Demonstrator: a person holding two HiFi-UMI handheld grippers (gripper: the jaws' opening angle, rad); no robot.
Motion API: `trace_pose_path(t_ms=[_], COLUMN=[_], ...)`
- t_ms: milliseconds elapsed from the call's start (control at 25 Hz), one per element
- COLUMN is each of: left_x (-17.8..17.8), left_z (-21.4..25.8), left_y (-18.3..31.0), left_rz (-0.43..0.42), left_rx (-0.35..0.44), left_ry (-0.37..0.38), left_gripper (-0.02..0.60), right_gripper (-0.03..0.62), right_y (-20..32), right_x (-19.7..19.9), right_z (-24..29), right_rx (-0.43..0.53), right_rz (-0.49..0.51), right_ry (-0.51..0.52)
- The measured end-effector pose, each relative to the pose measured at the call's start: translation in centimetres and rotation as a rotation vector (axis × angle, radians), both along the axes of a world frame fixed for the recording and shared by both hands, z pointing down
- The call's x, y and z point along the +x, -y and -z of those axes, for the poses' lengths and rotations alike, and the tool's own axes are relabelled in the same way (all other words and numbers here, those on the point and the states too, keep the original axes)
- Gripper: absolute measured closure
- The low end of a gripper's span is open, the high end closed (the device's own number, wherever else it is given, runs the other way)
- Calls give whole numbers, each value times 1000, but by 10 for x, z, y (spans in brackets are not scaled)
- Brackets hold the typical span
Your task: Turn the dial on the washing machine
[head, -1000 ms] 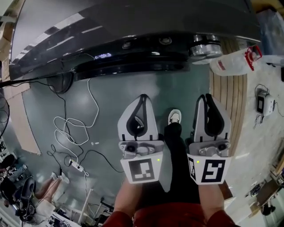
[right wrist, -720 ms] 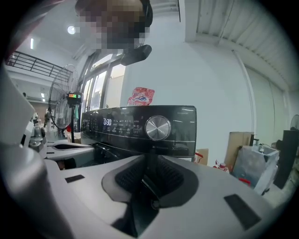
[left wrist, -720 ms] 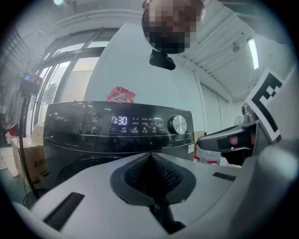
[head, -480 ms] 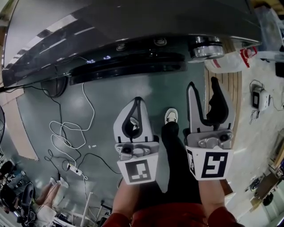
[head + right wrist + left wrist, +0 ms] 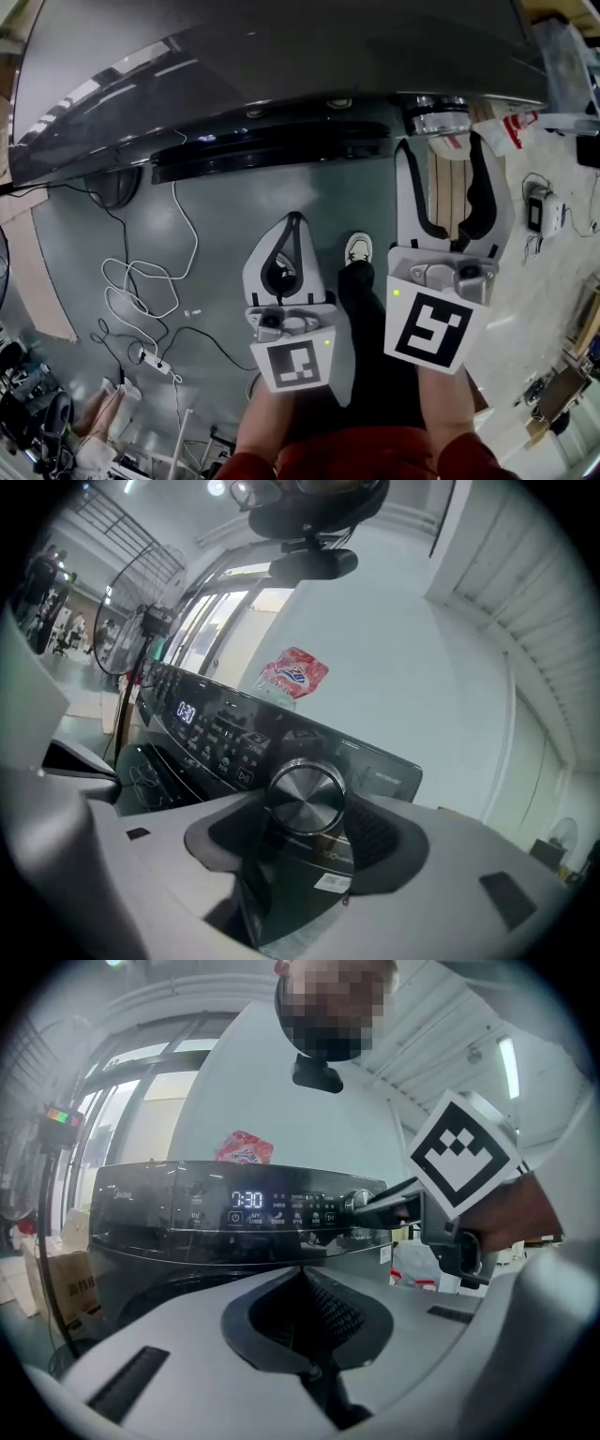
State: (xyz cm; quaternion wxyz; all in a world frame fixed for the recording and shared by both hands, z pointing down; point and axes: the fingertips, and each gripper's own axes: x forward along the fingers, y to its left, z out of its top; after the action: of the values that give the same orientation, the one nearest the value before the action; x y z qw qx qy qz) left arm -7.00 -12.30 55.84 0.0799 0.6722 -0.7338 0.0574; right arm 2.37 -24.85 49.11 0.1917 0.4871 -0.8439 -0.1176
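The dark washing machine (image 5: 281,56) fills the top of the head view, and its silver dial (image 5: 439,114) sits at the right end of the control panel. My right gripper (image 5: 444,150) is just short of the dial. Its jaws are opening and stand wide apart, not touching it. In the right gripper view the dial (image 5: 305,797) shows face-on between the two spread jaws of the right gripper (image 5: 305,846). My left gripper (image 5: 293,225) hangs lower, over the floor, shut and empty. From the left gripper (image 5: 305,1274) view the lit panel and dial (image 5: 356,1202) are ahead.
A red and white packet (image 5: 295,675) lies on top of the machine. A white plastic bag (image 5: 497,131) and wooden slats (image 5: 450,192) are right of the machine. White cables (image 5: 150,272) trail over the grey floor at left. The person's shoe (image 5: 358,248) is between the grippers.
The right gripper has gone from shut to wide open and moved up toward the dial. The left gripper has stayed shut and barely shifted.
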Motion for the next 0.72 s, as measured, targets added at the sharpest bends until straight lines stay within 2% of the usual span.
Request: trace_pose_path(t_ms=[160, 320, 720], left_x=[-1, -1, 2], left_z=[-3, -1, -2], left_y=[-2, 0, 4], left_rz=[-4, 6, -2], left_rx=[-12, -6, -10], left_ry=[-5, -10, -25], left_gripper=[572, 572, 572], right_gripper=[316, 303, 313], right_y=[1, 1, 8], right_x=[1, 1, -9], right_z=[-4, -5, 1], right_rx=[26, 67, 88], right_rz=[-28, -22, 1], right_ry=[-49, -150, -178])
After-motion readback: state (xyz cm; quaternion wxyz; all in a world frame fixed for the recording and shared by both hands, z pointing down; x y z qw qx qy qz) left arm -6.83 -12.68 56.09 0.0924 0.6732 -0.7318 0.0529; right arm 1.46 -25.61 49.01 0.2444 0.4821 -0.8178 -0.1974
